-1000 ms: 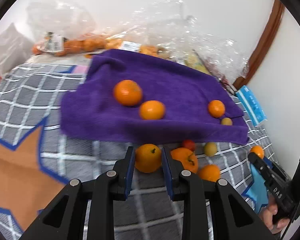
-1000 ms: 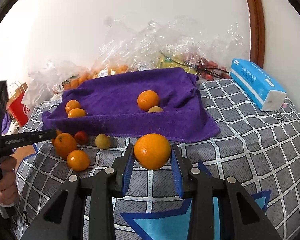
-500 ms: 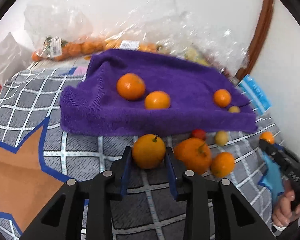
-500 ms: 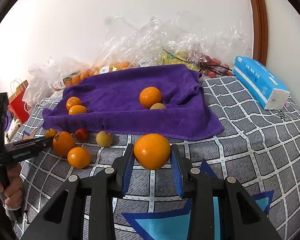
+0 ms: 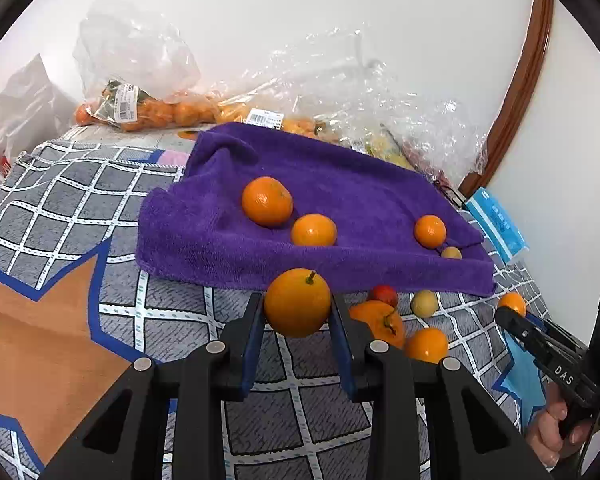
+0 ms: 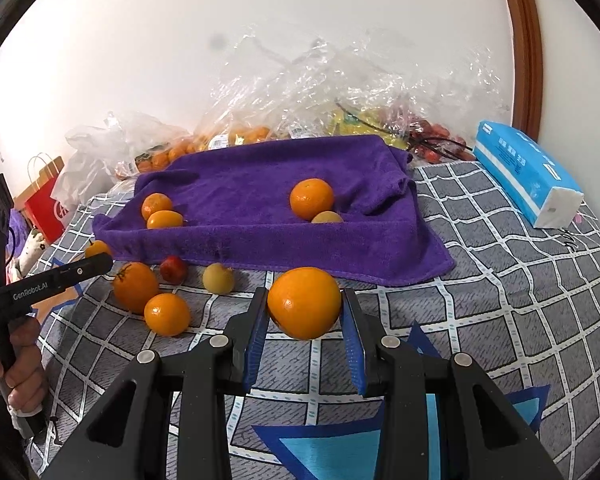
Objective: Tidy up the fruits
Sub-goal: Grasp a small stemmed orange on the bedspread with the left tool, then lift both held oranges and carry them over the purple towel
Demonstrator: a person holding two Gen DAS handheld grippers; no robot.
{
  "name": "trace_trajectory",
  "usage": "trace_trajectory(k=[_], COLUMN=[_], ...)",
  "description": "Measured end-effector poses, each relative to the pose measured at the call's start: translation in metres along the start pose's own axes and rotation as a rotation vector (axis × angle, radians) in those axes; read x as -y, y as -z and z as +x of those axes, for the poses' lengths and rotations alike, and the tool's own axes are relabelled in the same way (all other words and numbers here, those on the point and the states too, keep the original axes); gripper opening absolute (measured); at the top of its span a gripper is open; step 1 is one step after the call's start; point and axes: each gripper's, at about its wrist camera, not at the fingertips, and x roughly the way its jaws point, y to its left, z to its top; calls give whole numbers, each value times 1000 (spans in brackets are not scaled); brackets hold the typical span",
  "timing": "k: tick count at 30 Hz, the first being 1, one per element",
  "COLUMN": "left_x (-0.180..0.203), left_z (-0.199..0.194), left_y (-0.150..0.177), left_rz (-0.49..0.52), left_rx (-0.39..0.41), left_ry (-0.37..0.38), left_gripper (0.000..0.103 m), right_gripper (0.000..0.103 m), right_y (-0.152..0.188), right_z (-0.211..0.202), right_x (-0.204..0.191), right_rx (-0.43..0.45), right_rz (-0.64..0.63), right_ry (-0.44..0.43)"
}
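Observation:
A purple towel lies on the checked cloth, also in the right wrist view. On it sit two oranges at the left, one orange and a small yellow fruit at the right. My left gripper is shut on an orange with a stem, held above the cloth just before the towel's front edge. My right gripper is shut on an orange in front of the towel. Loose oranges, a red fruit and a yellow fruit lie in front of the towel.
Clear plastic bags of fruit are piled along the wall behind the towel. A blue tissue pack lies at the right. A red paper bag stands at the far left. A wooden door frame rises at the right.
My left gripper has lifted its orange off the cloth and moved toward the towel. My right gripper still holds its orange and has drifted slightly closer to the towel.

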Motion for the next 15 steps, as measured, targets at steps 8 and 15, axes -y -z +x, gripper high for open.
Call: trace_trajectory(k=[8, 15], left_x=[-2, -3], left_z=[-3, -6], left_y=[0, 0], left_rz=[-21, -27], left_rx=[30, 46], left_ry=[-9, -19], left_gripper=[31, 31], right_gripper=[35, 35], right_y=[1, 1], right_z=[-9, -12], right_x=[-6, -9], right_rx=[47, 62], right_rz=[-23, -35], right_ry=[-8, -9])
